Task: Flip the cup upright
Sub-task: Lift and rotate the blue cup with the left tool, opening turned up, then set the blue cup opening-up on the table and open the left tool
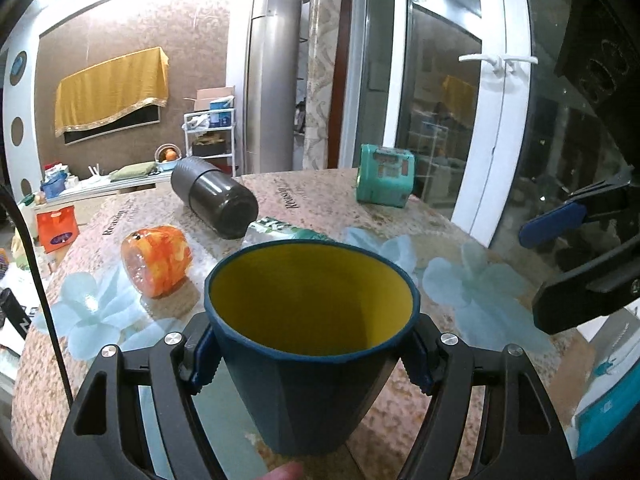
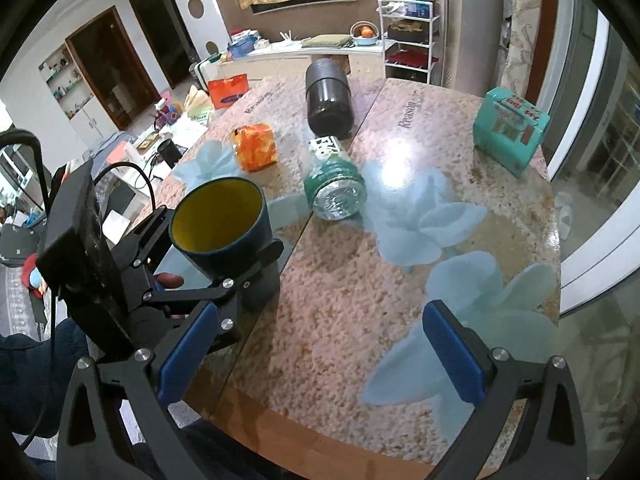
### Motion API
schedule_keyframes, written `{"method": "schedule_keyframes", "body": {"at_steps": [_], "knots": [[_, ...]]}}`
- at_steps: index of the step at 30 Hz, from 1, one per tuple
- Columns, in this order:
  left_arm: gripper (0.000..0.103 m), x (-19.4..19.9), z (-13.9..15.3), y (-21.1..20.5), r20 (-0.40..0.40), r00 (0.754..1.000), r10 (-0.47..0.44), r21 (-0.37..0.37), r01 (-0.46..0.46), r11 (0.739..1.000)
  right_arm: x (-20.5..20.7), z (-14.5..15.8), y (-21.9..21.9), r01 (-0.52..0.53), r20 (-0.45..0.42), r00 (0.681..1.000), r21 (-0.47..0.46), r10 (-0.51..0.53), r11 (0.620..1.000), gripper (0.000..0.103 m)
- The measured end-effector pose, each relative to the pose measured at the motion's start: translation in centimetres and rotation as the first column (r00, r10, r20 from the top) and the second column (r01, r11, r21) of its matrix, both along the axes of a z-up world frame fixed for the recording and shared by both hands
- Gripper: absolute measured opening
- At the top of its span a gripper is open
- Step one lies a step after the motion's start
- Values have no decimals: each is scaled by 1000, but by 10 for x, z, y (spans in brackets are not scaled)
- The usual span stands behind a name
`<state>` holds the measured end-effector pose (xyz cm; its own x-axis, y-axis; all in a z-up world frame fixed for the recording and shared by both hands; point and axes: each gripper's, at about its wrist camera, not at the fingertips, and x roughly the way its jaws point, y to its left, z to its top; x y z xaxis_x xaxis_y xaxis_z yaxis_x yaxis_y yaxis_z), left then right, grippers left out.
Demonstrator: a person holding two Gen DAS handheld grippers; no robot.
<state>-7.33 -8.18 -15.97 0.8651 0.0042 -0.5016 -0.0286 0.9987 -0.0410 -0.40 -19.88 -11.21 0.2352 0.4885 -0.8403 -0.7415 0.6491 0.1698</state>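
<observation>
The cup [image 1: 308, 360] is dark blue outside and yellow inside. It stands mouth up, tilted slightly, near the table's left front edge. My left gripper [image 1: 310, 364] is shut on the cup, its blue pads pressed on both sides below the rim. In the right wrist view the cup [image 2: 228, 232] sits at the left, held by the left gripper [image 2: 224, 264]. My right gripper [image 2: 320, 356] is open and empty above the table's front part, to the right of the cup. It also shows in the left wrist view [image 1: 568, 264].
On the speckled table [image 2: 352, 288] lie a black flask [image 2: 328, 100], a green plastic bottle [image 2: 334, 184] and an orange packet [image 2: 256, 146]. A teal box [image 2: 510, 134] stands at the far right. A glass door is to the right.
</observation>
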Motion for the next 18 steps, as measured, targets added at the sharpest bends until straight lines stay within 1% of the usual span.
{"method": "schedule_keyframes", "body": {"at_steps": [2, 4, 5, 6, 8, 12, 18], "knots": [[78, -1, -1, 1, -9, 1000, 11, 7, -11, 1000, 1, -2, 1, 3, -7, 1000, -8, -3, 1000, 102], [85, -1, -2, 3, -20, 1000, 15, 4, -15, 1000, 1, -3, 2, 3, -11, 1000, -11, -3, 1000, 102], [94, 0, -2, 3, -24, 1000, 16, 4, -16, 1000, 1, -4, 3, 1, -11, 1000, -12, -1, 1000, 102], [102, 0, -3, 5, -26, 1000, 18, 1, -18, 1000, 1, -4, 3, -3, -3, 1000, -22, 3, 1000, 102], [103, 1, -2, 6, -27, 1000, 15, -14, -15, 1000, 1, -5, 3, -5, -5, 1000, -23, 5, 1000, 102], [103, 4, -1, 9, -58, 998, 13, -37, -15, 999, 2, -5, 4, -6, -8, 1000, -22, 6, 1000, 102], [103, 1, 14, 12, -104, 994, -39, -92, 30, 995, -1, 1, 5, -8, -14, 1000, -6, 8, 1000, 102]]}}
